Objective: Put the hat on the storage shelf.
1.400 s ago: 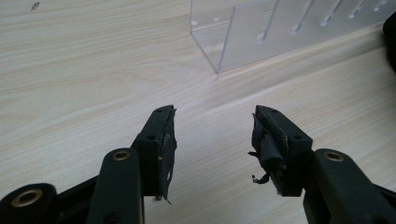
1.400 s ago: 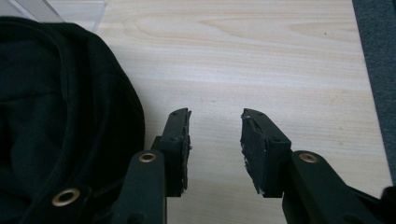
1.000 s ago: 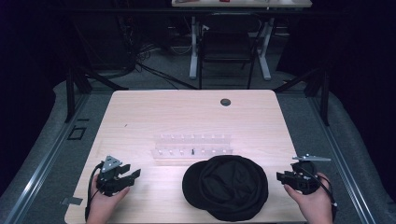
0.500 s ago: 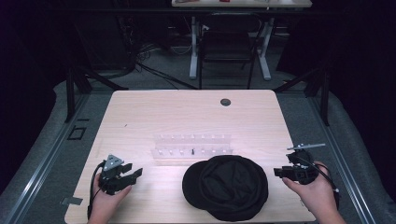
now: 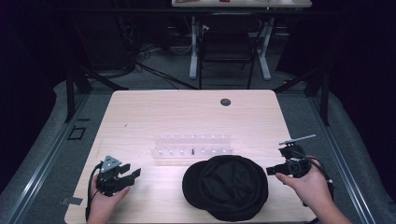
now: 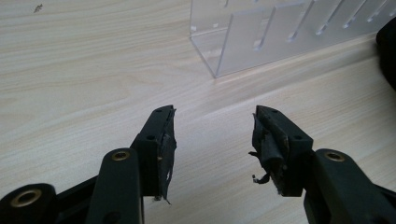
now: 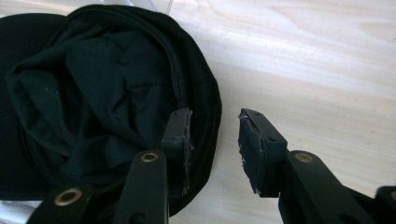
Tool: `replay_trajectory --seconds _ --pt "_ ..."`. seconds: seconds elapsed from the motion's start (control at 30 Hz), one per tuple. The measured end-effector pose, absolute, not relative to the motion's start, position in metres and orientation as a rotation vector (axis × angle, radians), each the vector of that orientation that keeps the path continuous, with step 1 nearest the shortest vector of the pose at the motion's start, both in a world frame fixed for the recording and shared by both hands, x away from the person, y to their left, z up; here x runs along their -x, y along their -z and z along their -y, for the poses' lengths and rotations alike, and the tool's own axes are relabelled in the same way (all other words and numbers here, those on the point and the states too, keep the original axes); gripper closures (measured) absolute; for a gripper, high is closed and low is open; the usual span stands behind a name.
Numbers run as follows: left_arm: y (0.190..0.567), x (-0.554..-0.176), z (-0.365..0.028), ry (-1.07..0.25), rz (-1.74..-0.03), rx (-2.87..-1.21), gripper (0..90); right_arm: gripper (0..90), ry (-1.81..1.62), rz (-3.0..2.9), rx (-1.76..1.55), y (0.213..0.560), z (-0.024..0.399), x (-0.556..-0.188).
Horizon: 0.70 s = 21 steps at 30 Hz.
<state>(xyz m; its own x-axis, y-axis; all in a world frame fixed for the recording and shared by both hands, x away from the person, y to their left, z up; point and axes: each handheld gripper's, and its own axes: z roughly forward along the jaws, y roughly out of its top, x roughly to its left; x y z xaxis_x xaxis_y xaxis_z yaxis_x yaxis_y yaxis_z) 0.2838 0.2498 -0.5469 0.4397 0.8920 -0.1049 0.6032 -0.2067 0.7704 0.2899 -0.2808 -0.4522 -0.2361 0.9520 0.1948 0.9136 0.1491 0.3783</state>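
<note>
Black cap [image 5: 227, 186], crumpled, lies on the pale wood table [image 5: 187, 116] just left of the right gripper [image 5: 271, 171] and well right of the left gripper [image 5: 133, 173]; a clear slotted rack [image 5: 192, 145] sits beyond it; dark floor, chair and cables behind. Left gripper view: left gripper [image 6: 212, 135] jaws wide apart, empty, above bare wood, rack [image 6: 280, 32] ahead. Right gripper view: right gripper [image 7: 212, 133] parted, holding nothing, its left jaw over the cap's [image 7: 93, 93] rim, right jaw over wood.
</note>
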Motion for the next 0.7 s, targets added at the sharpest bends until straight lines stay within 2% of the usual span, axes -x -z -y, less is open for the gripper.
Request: replay_trajectory --seconds 0.37,0.7 --pt "0.548 -0.286 -0.244 -0.471 -1.242 -1.936 48.6 65.5 -0.579 -2.328 -2.072 0.465 0.278 -0.297" --pt "0.548 -0.284 -0.245 -0.477 -1.239 -1.94 48.2 68.1 -0.487 -2.361 -2.117 0.476 0.269 -0.298"
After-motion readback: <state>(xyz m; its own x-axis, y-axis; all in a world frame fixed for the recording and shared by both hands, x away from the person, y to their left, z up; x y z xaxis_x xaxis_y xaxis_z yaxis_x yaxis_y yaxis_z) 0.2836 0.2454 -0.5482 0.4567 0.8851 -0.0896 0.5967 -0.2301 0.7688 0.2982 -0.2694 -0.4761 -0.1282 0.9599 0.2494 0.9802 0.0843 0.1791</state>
